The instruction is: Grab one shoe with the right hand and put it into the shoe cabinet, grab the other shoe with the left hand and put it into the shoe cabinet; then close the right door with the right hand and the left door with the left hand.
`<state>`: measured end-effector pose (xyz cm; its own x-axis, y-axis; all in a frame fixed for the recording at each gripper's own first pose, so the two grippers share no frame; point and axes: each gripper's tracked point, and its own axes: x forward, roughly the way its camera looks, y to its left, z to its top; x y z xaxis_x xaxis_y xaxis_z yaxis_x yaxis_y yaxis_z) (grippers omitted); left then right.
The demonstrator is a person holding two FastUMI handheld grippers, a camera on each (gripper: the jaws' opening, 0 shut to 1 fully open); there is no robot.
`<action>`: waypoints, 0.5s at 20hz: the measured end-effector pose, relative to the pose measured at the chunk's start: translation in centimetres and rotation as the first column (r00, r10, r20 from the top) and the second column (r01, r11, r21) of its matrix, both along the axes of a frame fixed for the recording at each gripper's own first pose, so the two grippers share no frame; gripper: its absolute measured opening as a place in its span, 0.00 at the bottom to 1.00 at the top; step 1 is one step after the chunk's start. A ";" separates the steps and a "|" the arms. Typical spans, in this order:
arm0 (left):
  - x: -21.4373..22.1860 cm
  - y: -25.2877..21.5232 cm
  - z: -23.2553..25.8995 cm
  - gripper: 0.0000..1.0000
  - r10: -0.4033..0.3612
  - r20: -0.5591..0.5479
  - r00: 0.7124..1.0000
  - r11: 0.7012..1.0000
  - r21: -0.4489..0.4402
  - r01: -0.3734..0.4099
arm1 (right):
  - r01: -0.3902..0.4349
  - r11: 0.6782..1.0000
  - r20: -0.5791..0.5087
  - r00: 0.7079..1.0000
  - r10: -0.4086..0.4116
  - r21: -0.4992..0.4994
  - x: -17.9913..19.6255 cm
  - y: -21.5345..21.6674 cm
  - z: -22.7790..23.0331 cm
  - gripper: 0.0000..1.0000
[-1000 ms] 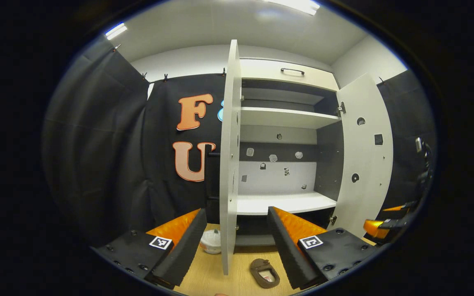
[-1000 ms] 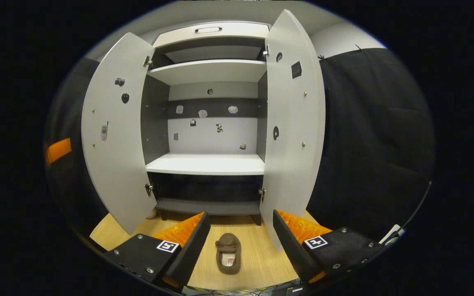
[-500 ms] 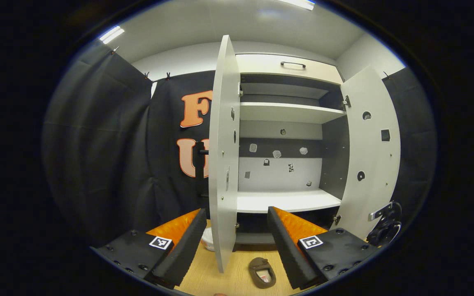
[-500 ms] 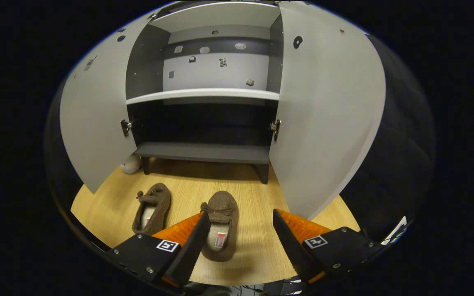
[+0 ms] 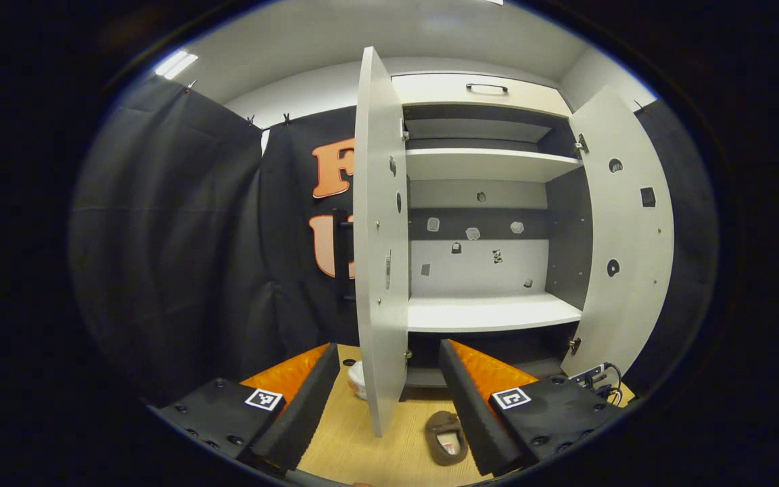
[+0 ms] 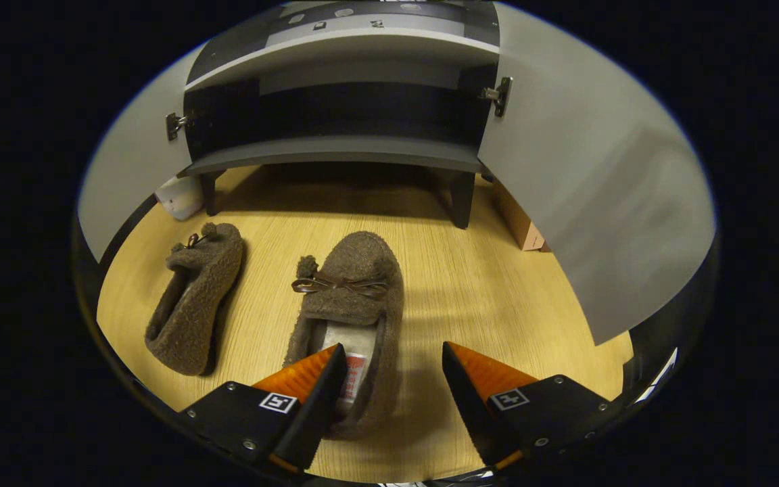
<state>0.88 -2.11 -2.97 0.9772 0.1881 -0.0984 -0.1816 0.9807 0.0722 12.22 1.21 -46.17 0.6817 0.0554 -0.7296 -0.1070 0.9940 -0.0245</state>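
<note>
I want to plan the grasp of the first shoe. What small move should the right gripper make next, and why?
Probably lower the right gripper a little more and then close it. It is open above the heel end of the nearer brown slipper, which lies flat on the wooden floor. One finger is over the slipper's opening and the other is outside its side wall.

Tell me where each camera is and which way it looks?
Left gripper view: held upright, facing the open white shoe cabinet; its open left tongs show below.
Right gripper view: low, tilted at the wooden floor; its open right tongs straddle the fuzzy brown slipper.
Both share the cabinet, floor and slipper.
</note>
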 end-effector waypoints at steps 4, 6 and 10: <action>-0.4 -0.1 -0.3 0.97 0.021 -0.010 1.000 1.000 0.007 -0.021 | -0.010 1.000 -0.020 1.000 0.011 0.029 0.9 0.8 -1.0 0.56; -0.6 -0.2 -0.4 0.97 0.027 -0.012 1.000 1.000 0.011 -0.027 | 0.001 1.000 -0.017 1.000 0.000 0.006 1.0 0.8 -0.8 0.29; -0.6 -0.8 -0.6 0.94 0.025 -0.009 1.000 1.000 0.015 -0.024 | 0.027 0.998 -0.010 1.000 -0.027 0.058 1.3 0.7 0.8 0.04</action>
